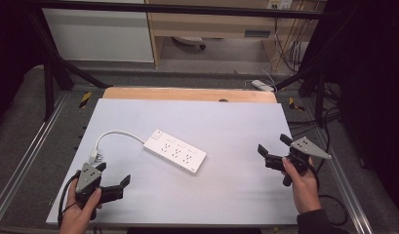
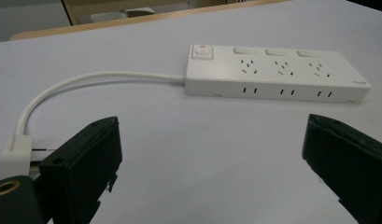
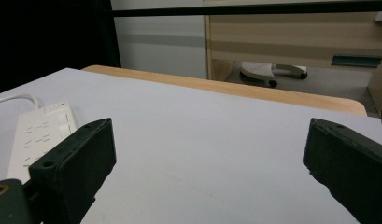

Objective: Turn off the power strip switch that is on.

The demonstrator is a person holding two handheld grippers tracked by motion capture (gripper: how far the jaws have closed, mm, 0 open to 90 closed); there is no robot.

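Note:
A white power strip (image 1: pixel 175 152) with a red switch and three outlet sets lies diagonally on the white tabletop (image 1: pixel 226 122). Its white cable (image 1: pixel 114 132) curves left to a plug (image 1: pixel 94 156) lying on the table. My left gripper (image 1: pixel 113 174) is open at the near left, just beside the plug, holding nothing. In the left gripper view the strip (image 2: pixel 277 74) lies ahead between the wide-apart jaws, and the plug (image 2: pixel 13 149) sits by the left jaw. My right gripper (image 1: pixel 274 145) is open at the right, empty, well away from the strip (image 3: pixel 39 135).
A wooden table edge (image 1: pixel 187 93) shows beyond the white sheet. Metal frame rails (image 1: pixel 21 165) run along both sides. A wooden cabinet (image 1: pixel 211 24) and loose cables (image 1: pixel 289 48) are on the floor behind. Bare tabletop lies between the strip and the right gripper.

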